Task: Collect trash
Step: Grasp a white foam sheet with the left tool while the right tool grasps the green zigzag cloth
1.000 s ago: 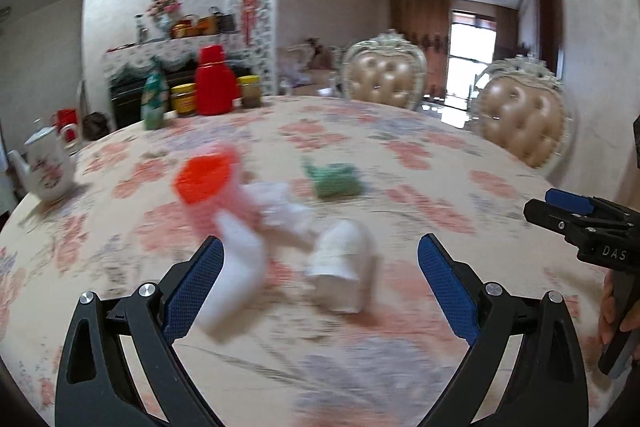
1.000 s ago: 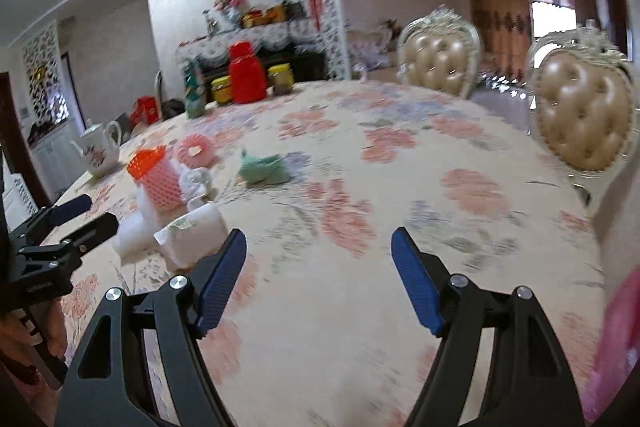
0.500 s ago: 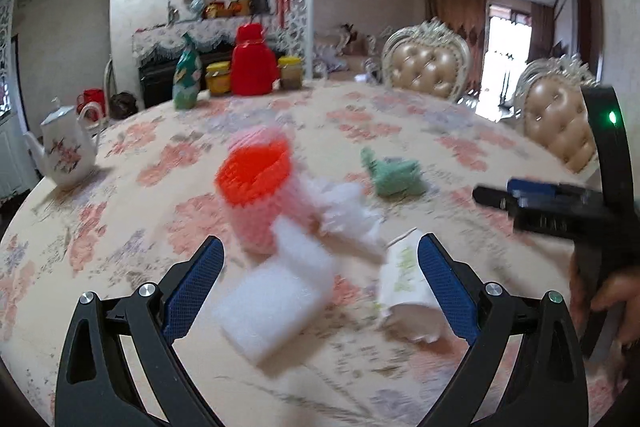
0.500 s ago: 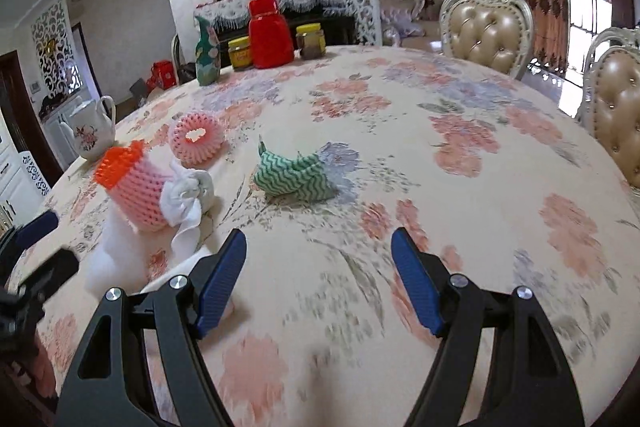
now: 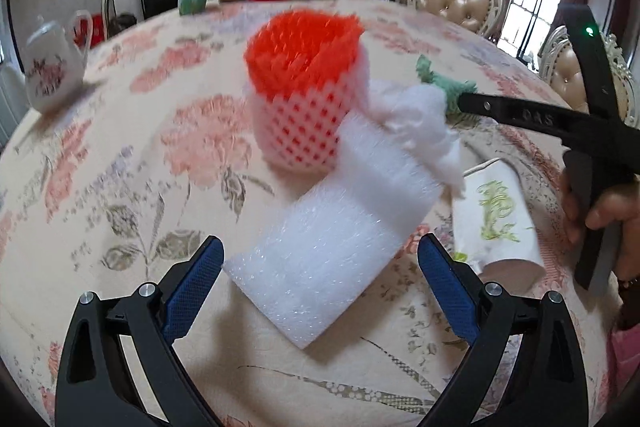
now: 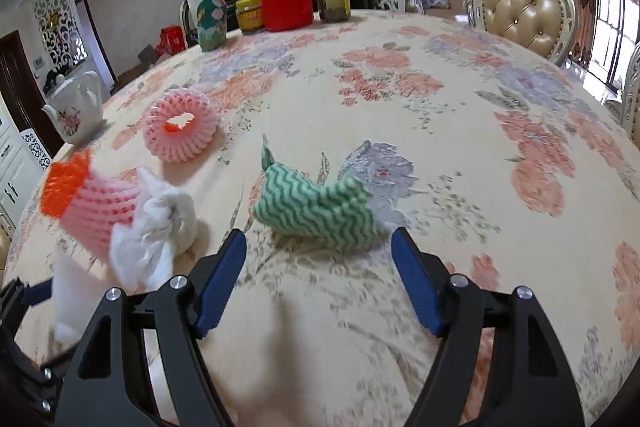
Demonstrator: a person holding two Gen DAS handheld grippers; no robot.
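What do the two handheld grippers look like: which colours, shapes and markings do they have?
Both the left gripper and the right gripper have black skeletal frames with triangular cut-outs and silver screws. Their jaws carry blue pads with a fine grid texture. Seen from the left wrist camera, the right gripper's black body shows pale lettering and a small green light. No cables are visible.

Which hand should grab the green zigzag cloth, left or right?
Probably the right. The right tool is open, with the green zigzag cloth just ahead between its fingers. The left tool is open around the white foam sheet, and the cloth lies farther off.
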